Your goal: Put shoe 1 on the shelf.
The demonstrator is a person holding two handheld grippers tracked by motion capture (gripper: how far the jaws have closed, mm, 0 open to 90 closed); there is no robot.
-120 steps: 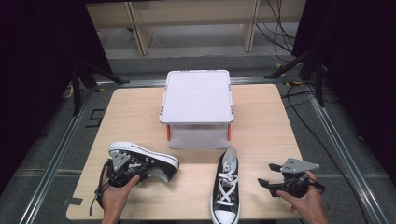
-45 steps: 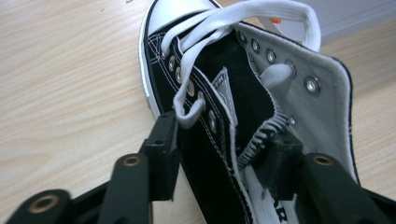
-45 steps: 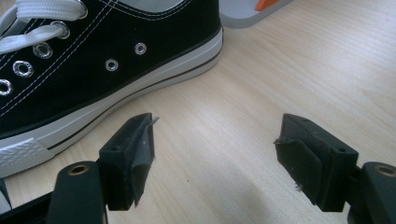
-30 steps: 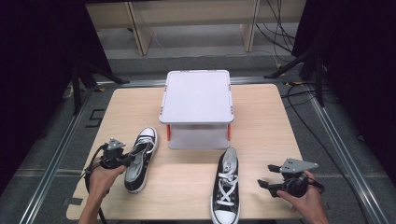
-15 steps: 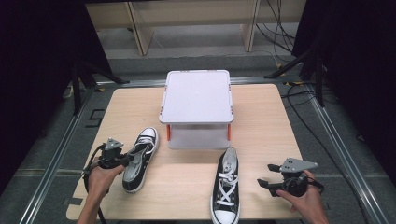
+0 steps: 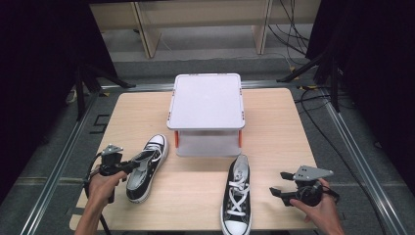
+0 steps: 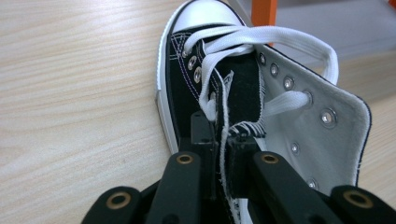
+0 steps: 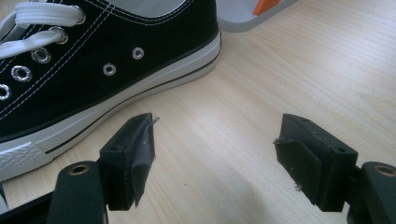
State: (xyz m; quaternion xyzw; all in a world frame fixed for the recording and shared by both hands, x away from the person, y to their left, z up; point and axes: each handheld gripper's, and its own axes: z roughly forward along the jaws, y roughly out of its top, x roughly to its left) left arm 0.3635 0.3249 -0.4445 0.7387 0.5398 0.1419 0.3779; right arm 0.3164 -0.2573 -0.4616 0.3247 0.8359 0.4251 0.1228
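Left shoe turned toe to twelve o'clock since earlier, we see left claw clamping its collar, right claw agape beside right shoe, on surface.

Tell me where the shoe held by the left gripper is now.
In the high view, the held shoe lies at the table's front left, toe toward the white box, left of the other shoe.

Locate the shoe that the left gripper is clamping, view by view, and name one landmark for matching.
High view: the clamped shoe lies lower left, toe toward the white bin.
Left gripper view: it runs up the centre, with the left gripper shut on its side wall.
Right gripper view: not seen; the shoe there is the other one.
Shared landmark: the bin's orange latches.
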